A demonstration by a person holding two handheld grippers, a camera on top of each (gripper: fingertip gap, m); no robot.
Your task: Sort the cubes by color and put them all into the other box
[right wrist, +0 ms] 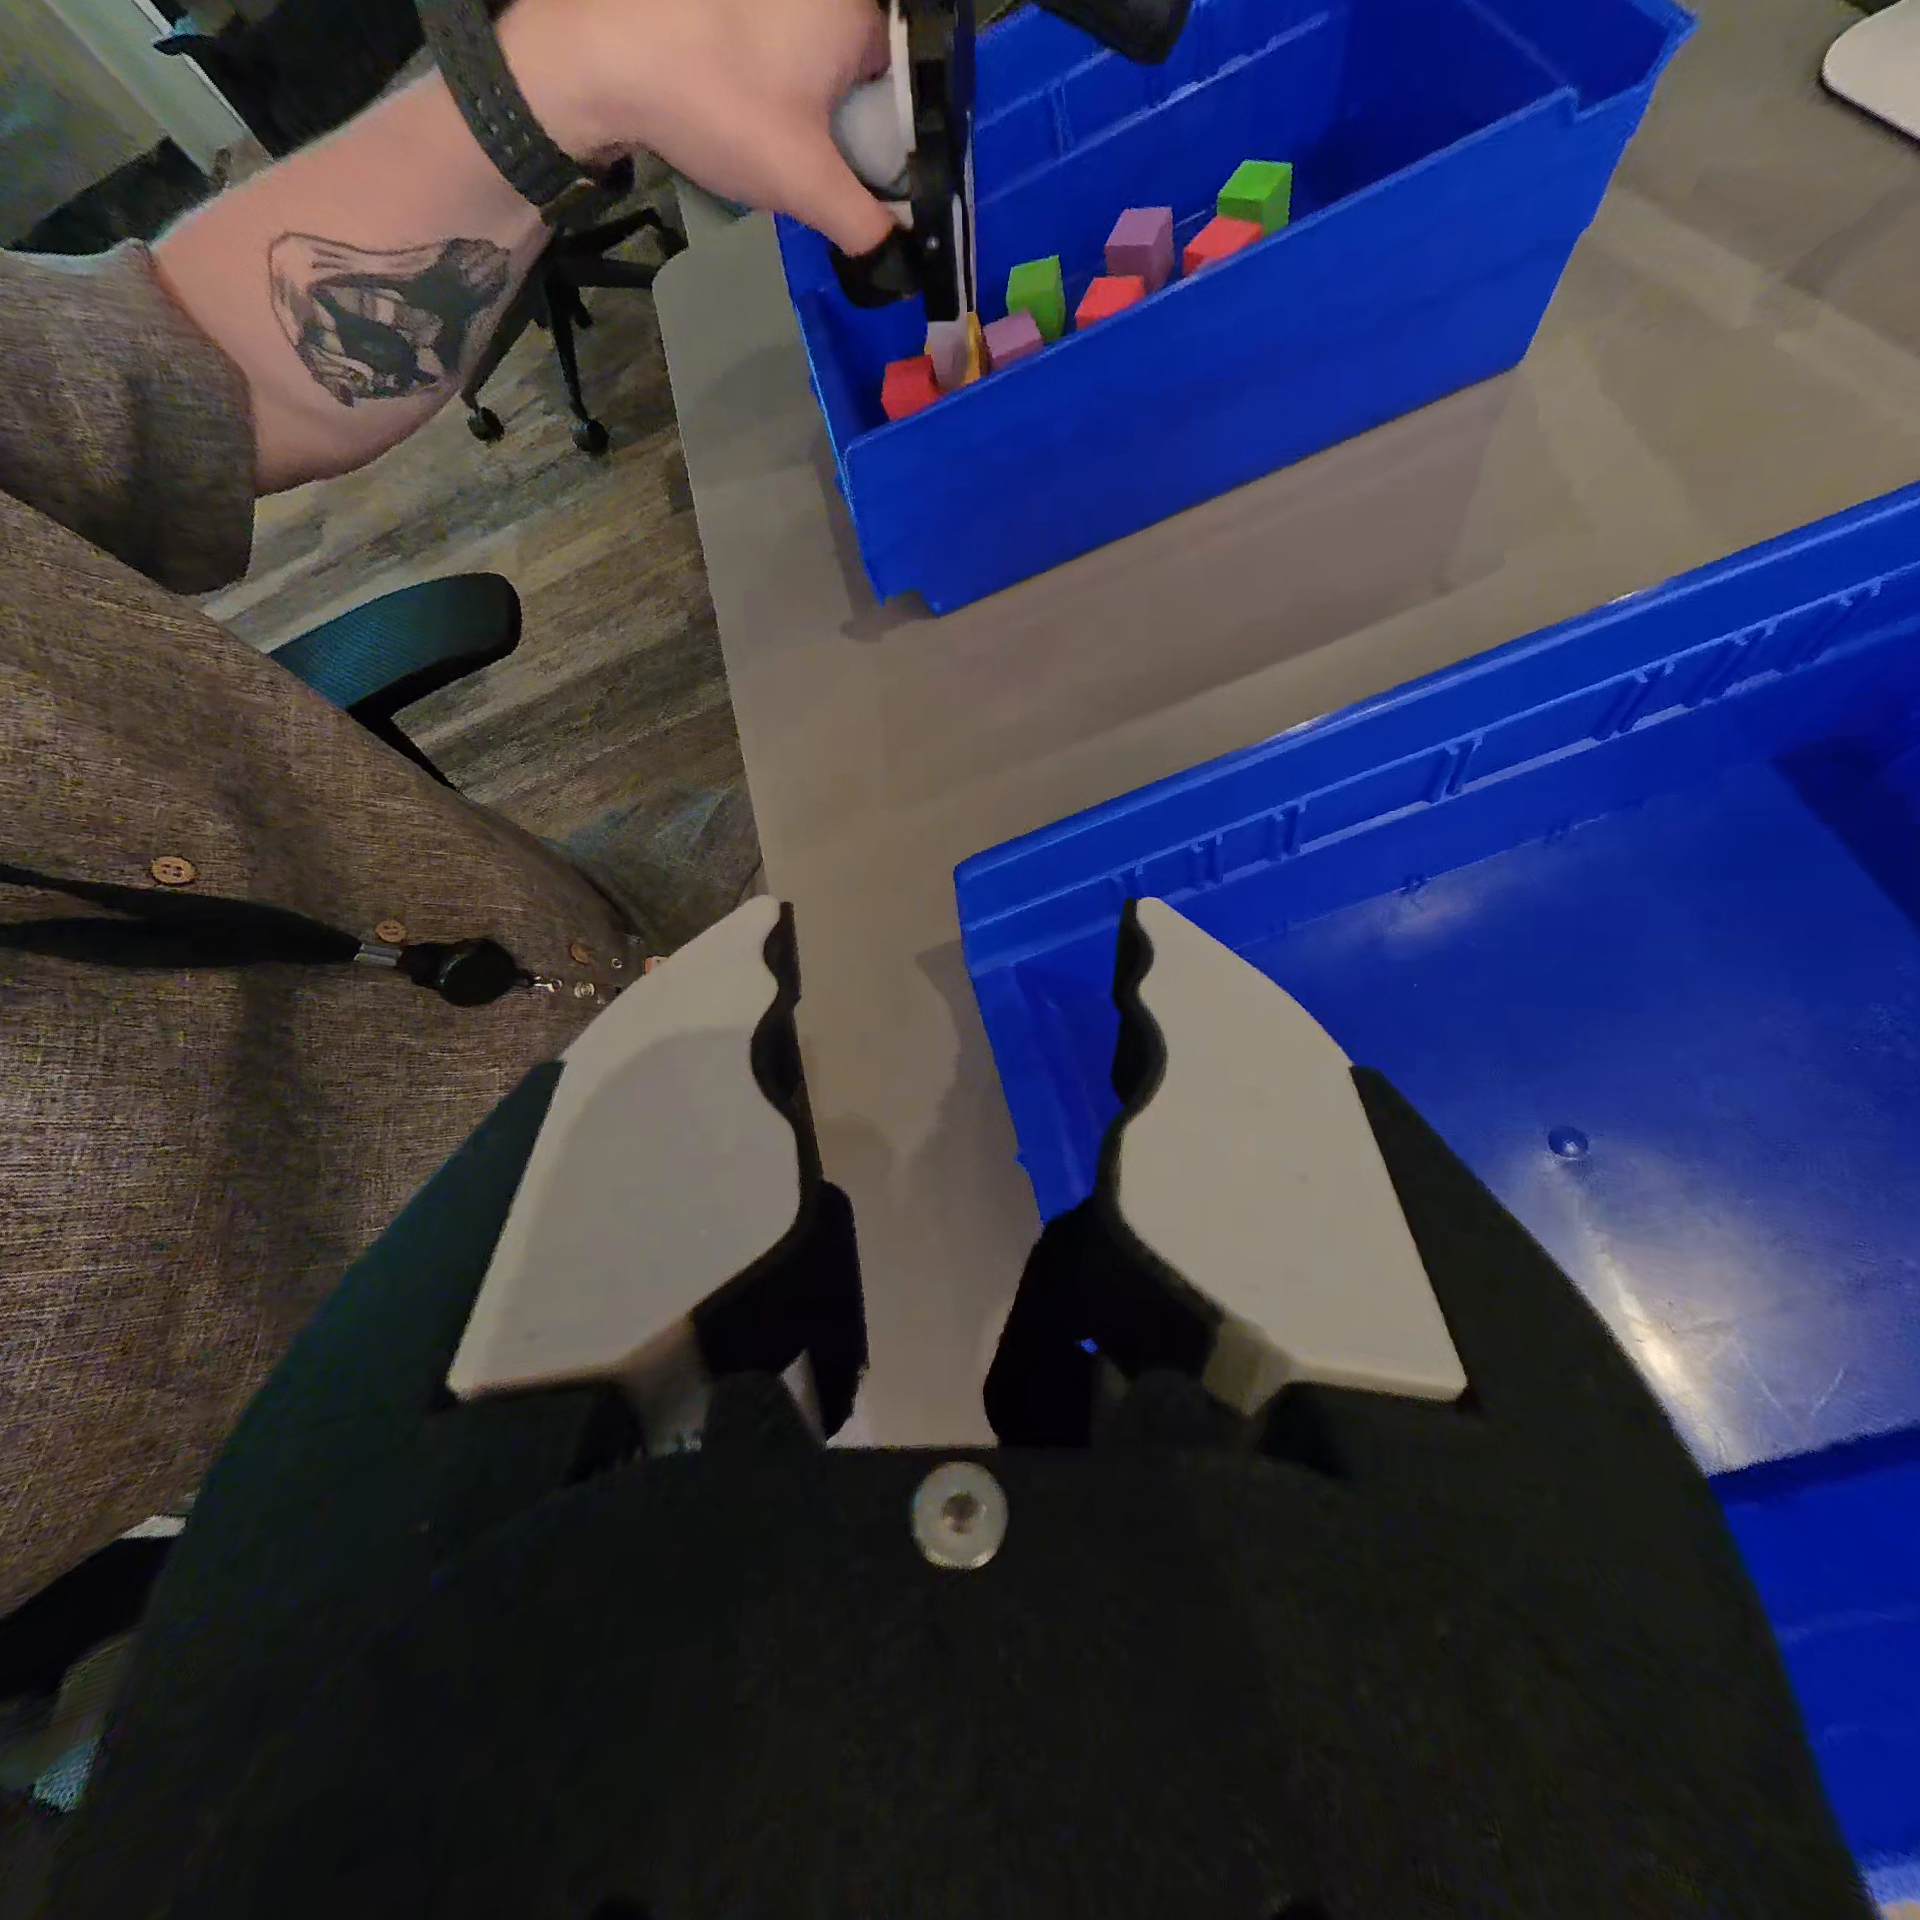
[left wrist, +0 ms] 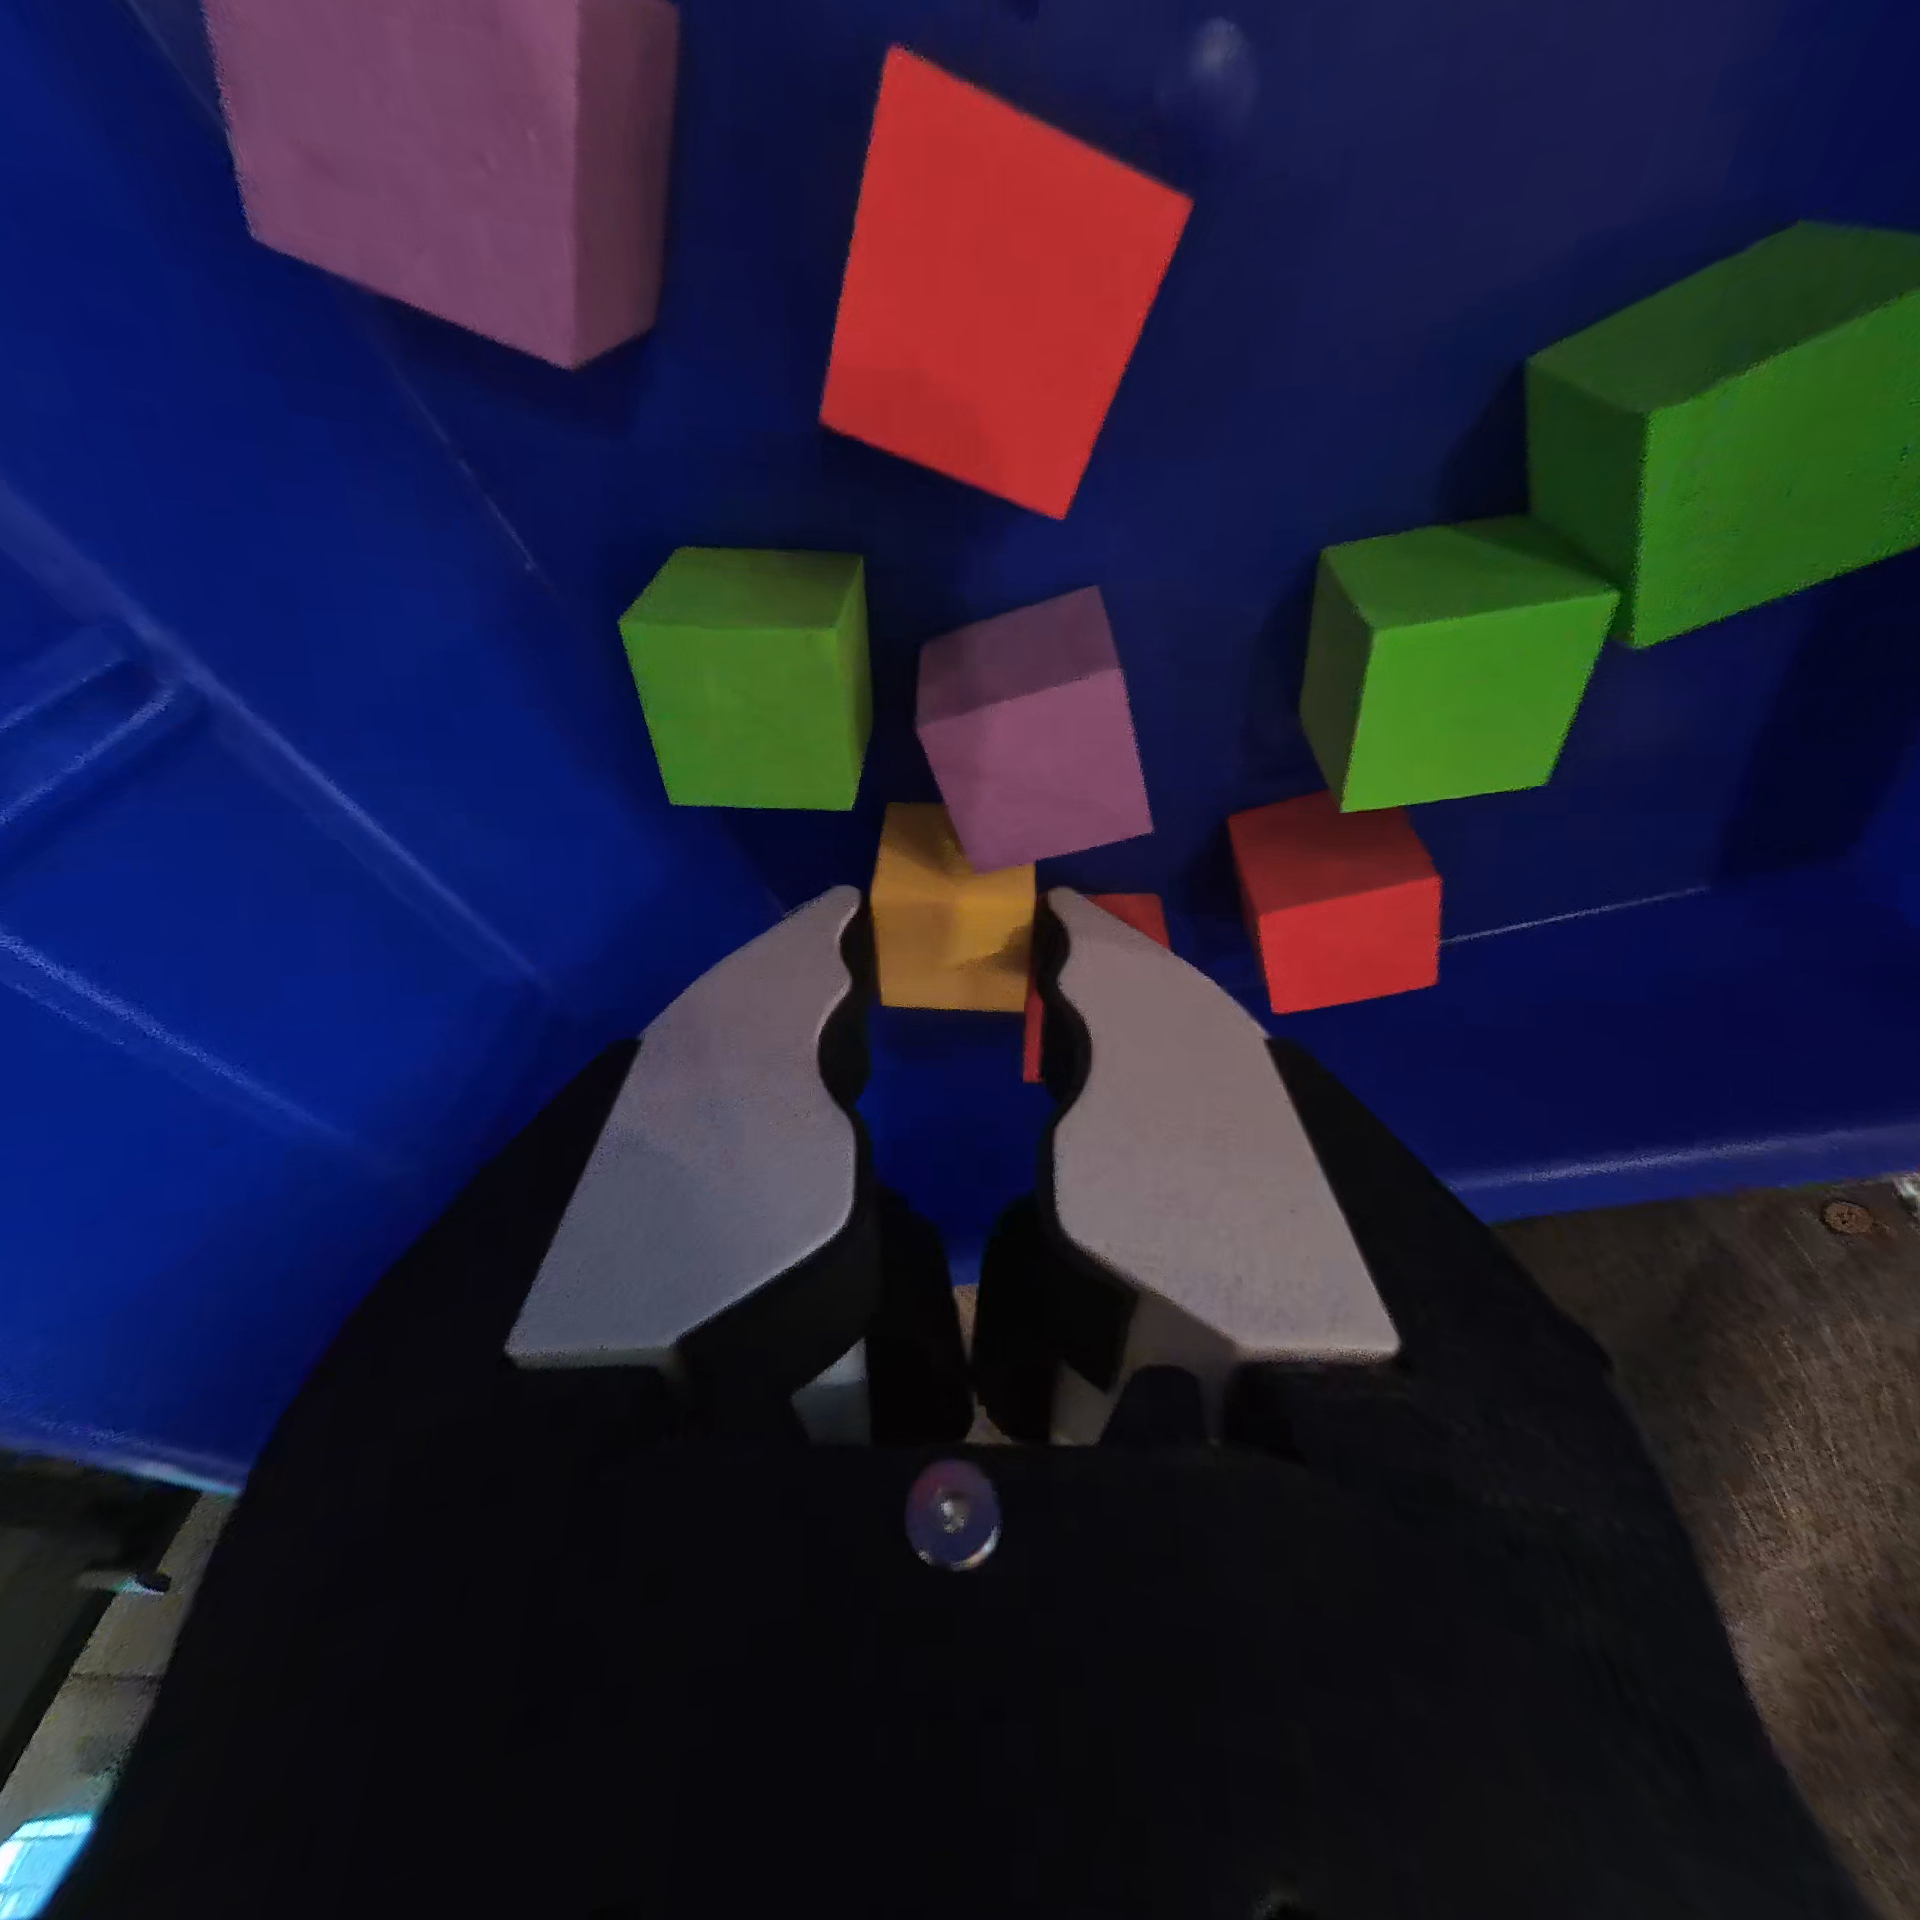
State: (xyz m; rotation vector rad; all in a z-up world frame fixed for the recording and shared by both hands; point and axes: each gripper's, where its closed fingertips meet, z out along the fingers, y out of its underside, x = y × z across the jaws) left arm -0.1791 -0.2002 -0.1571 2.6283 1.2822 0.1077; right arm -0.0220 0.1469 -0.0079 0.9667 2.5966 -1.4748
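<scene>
Left wrist view: left tongs (left wrist: 948,935) clenched on yellow cube (left wrist: 940,935) inside far blue bin (right wrist: 1195,468) | bin also holds green, purple, red cubes | right tongs (right wrist: 956,945) released, over near blue bin (right wrist: 1558,1039) corner on grey surface (right wrist: 1039,675)

The right gripper (right wrist: 954,940) is hovering open over the near blue bin's (right wrist: 1226,831) rim, while the left gripper (right wrist: 958,353) is reaching among coloured blocks in the far blue bin (right wrist: 1143,457).

No legible txt, labels, brands, nos. or signs anywhere in either view.
</scene>
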